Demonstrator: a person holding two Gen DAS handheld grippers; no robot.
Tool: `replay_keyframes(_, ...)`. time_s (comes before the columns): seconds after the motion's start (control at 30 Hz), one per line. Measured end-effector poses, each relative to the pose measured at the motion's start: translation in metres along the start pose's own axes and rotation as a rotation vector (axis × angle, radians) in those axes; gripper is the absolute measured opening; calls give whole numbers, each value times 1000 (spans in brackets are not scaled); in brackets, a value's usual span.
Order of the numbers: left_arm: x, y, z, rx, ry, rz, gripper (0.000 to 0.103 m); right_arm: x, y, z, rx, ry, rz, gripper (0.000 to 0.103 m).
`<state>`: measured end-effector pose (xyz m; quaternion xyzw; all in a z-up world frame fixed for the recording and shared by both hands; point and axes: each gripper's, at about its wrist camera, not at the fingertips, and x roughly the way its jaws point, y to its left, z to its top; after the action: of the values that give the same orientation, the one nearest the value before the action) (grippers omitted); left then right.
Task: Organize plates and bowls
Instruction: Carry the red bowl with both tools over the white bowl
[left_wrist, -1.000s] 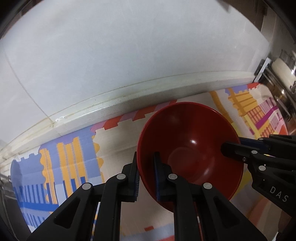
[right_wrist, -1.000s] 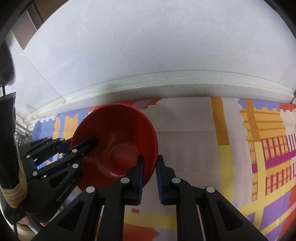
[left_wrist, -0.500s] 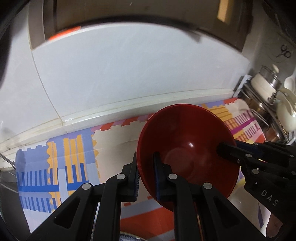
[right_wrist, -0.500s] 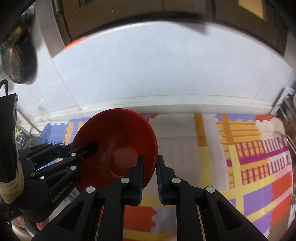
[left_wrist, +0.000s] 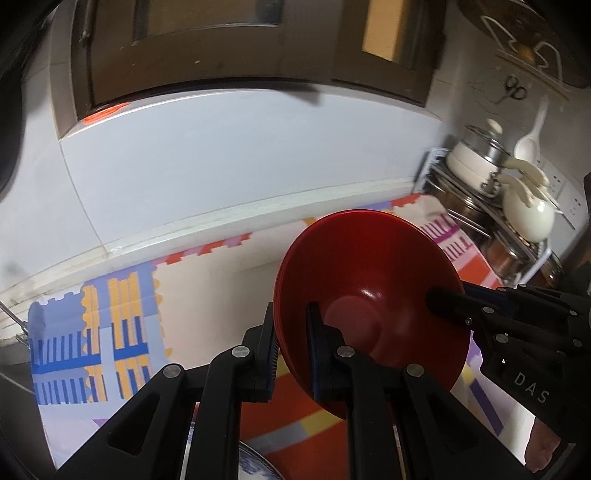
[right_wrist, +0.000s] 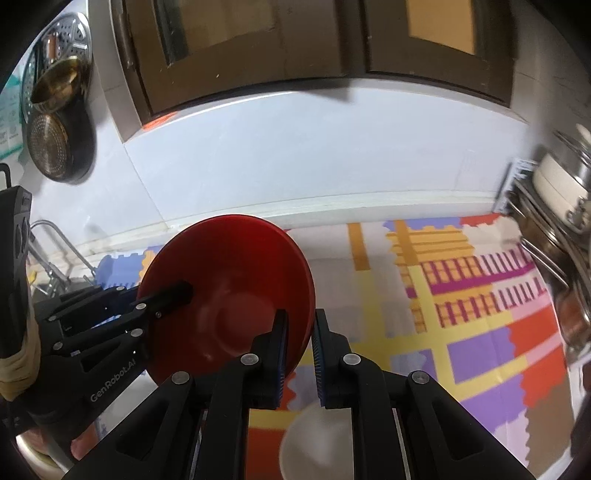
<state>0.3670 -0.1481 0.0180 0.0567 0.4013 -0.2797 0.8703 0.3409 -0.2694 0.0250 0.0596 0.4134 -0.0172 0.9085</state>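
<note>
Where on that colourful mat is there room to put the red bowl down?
The widest bare patch is the mat right of the red bowl, between the wall ledge and the pot rack. The mat's left part is also bare. Nearest the claws it is crowded: a white dish and a blue-patterned plate.

A pale dish (right_wrist: 314, 443), perhaps a bowl, lies blurred and half hidden behind the right gripper (right_wrist: 298, 354).
</note>
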Motion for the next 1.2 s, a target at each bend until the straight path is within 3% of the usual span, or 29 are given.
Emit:
replay_keyframes(0.33,-3,-46,-23,59,38,-68,16,-37,-30,-38,73,-10,-48,14)
replay_keyframes(0.63,10,-77,-42,95,101,-102,16,-45,-60,-68,135,23,-83,14)
replay_keyframes(1.2,46,-97,-70,107,207,-55,16,-18,-89,-107,202,144,-58,14)
